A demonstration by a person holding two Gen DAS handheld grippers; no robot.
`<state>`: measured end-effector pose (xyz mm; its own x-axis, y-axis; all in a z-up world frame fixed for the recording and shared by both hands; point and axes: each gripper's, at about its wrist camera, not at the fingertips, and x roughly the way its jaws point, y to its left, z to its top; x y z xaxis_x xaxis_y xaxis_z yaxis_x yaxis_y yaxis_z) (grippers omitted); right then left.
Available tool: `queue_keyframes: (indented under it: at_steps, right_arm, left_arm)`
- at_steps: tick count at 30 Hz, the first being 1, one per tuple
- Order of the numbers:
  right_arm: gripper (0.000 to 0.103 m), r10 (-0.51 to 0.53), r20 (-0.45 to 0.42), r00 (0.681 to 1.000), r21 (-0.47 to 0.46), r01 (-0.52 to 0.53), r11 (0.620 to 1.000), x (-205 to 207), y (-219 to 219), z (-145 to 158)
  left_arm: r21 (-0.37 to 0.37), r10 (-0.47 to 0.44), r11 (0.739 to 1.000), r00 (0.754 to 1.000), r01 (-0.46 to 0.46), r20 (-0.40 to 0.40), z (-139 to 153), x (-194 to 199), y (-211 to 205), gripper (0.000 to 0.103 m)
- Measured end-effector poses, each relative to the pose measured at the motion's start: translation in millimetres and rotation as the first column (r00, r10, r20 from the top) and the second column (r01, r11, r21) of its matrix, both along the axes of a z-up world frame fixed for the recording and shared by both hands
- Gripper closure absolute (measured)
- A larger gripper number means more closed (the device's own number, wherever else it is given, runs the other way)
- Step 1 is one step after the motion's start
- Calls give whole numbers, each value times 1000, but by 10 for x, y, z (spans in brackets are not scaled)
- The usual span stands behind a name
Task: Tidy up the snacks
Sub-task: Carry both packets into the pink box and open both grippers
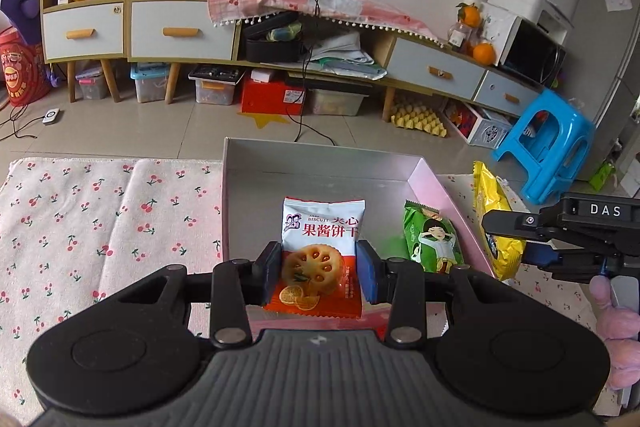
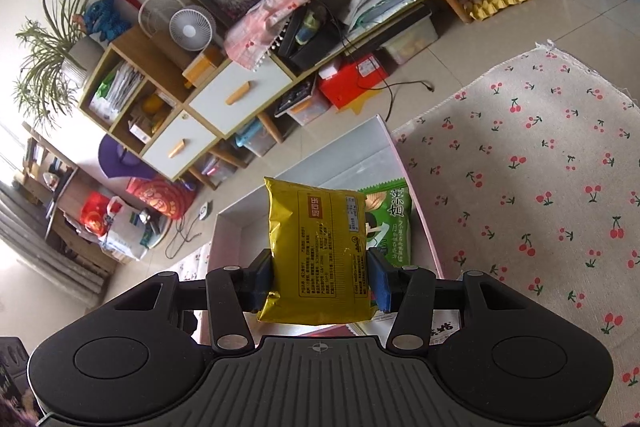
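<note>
My left gripper (image 1: 318, 269) is shut on a white and red biscuit packet (image 1: 320, 235), held over the open pink box (image 1: 440, 195). A green snack packet (image 1: 434, 241) lies inside the box at its right side. My right gripper (image 2: 320, 273) is shut on a yellow snack packet (image 2: 316, 247), held above the same box (image 2: 384, 143), with the green packet (image 2: 390, 219) just behind it. In the left wrist view the right gripper (image 1: 520, 227) comes in from the right edge with the yellow packet (image 1: 494, 215) over the box's right wall.
The box stands on a cherry-print cloth (image 1: 100, 227) that spreads to both sides (image 2: 540, 187). Beyond lie a tiled floor, a low cabinet (image 1: 180, 31) with drawers, storage bins and a blue stool (image 1: 548, 143). A pink sleeve (image 1: 616, 323) shows at the right edge.
</note>
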<state>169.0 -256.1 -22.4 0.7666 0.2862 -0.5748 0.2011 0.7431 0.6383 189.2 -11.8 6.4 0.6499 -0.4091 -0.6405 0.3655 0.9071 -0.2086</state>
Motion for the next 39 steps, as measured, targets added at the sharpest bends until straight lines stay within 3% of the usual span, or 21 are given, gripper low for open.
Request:
queue_keyframes:
  at_steps: [6,17,25,27,30,39]
  right_arm:
    - [55,-33,-22,999,62,34,997,121,-132,-118]
    - [55,25,-18,1000,-19,-26,999,501,57,-141]
    - [52,32,-22,999,-50,-33,998,561,167,-184]
    - [45,33,-23,999,-60,-34,998,552,178,-160]
    - [28,34,-21,999,-64,-35,997,529,192,-117]
    - [22,37,-20,999,-121,-39,992,343,279,142]
  left_arm:
    - [49,-4,999,1000,3,7,-114,117,-197,66]
    - [112,42,993,998,-46,39,-127,411,-351,66]
    - [108,84,991,996,-84,7,-222,428,-286,63]
    - [111,94,989,995,-96,15,-207,418,-263,48]
    - [115,110,987,993,-113,29,-165,394,-242,38]
    - [112,109,987,994,-112,33,6,248,-181,17]
